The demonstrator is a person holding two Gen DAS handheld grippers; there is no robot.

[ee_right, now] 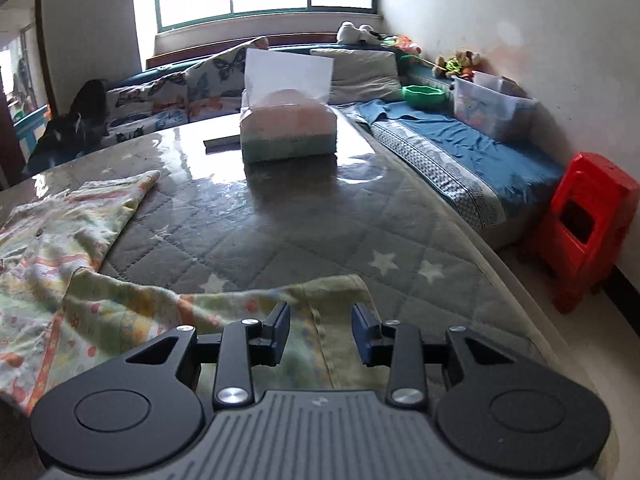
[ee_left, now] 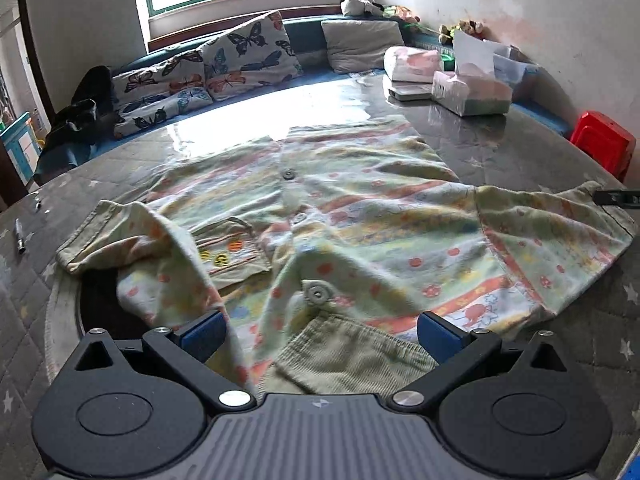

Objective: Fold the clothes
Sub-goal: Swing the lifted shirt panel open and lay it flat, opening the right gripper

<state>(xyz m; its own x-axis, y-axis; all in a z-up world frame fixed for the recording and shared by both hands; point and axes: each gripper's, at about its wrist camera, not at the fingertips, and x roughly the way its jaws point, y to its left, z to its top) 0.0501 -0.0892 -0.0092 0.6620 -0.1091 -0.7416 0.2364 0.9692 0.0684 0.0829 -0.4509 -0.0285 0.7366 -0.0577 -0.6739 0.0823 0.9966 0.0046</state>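
the little printed shirt [ee_left: 360,216] lies spread front-up across the middle of the quilted, star-patterned bench [ee_right: 320,240], snaps down its centre, collar nearest the left camera and the hem toward the glare from the window. in the left wrist view the left tongs [ee_left: 320,334] stand wide apart and grip nothing, the ribbed collar [ee_left: 352,352] lying between the blue pads without either pad pressing on it; the near sleeve at the left of the frame is rumpled and doubled over itself. in the right wrist view the right tongs [ee_right: 320,330] hang partly parted over the cuff end of the other sleeve [ee_right: 224,312], at lower centre of that frame, cloth beneath the gap but not pinched, so they are released too. this looks like the start of the fold, both tongs lining up for their first hold. to do it well i'd take the right sleeve close to its cuff hem, catching both layers squarely so it doesn't slip, then carry it low across the chest so the body of the shirt isn't dragged along. the left side probably wants that crumpled sleeve flattened first, or the lump gets folded in. the cotton looks soft and light, likely to slide on the glossy part of the bench, so a slow pull seems wise. the tissue box [ee_right: 288,128] at upper centre sits well apart.
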